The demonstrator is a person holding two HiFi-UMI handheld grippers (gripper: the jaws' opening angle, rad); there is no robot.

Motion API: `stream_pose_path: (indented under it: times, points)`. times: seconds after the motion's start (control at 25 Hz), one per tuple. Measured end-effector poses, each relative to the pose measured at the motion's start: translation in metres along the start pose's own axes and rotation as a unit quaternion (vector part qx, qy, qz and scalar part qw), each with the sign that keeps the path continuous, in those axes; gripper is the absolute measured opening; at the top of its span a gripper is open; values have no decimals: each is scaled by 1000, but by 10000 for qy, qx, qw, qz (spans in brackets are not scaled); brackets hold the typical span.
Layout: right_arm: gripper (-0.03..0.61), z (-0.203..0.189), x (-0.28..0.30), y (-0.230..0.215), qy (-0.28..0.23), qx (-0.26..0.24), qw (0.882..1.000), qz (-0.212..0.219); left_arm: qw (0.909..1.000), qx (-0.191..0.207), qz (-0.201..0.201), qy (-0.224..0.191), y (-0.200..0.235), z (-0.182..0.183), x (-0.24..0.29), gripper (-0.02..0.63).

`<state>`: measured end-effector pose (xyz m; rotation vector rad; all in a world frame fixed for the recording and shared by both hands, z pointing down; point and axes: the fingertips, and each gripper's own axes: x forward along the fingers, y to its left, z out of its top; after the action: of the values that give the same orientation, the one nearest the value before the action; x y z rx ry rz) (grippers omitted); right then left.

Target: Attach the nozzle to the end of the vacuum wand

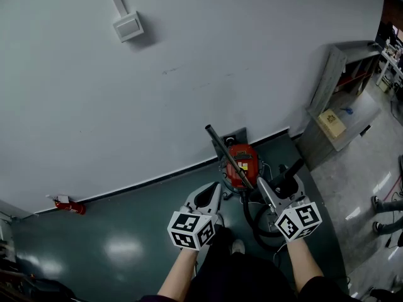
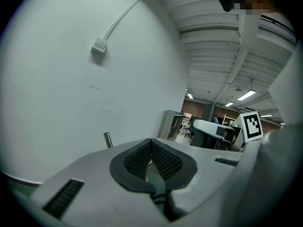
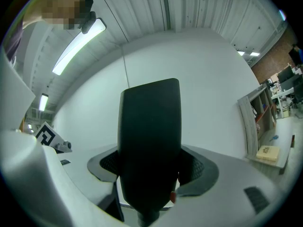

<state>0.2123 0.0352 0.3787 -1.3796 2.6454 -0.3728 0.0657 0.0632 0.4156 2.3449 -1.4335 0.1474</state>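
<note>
Right gripper (image 3: 150, 170): jaws clamped on the black nozzle (image 3: 149, 122), which stood upright between the pads. Left gripper (image 2: 151, 148): jaws fully closed, nothing in them. Ahead of both, the wand (image 1: 228, 157) leaned up from the red vacuum (image 1: 238, 176) by the wall (image 1: 189, 55), its free end bare and apart from the nozzle.

Judged: nozzle in hand, not yet fitted. Lining up and pushing on remained; the left gripper would likely steady the wand.

Writing: a yellow label (image 1: 244, 166) on the vacuum, too small to read; only square markers on the cubes (image 1: 192, 229).
</note>
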Motion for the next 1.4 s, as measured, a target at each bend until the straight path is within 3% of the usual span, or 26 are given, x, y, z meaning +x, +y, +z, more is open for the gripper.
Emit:
stream_pose_path:
  times: [1.4]
  points:
    - [341,4,164,-34,51,114,9987,-501,9983,-247,-358,390,136,29,108,3]
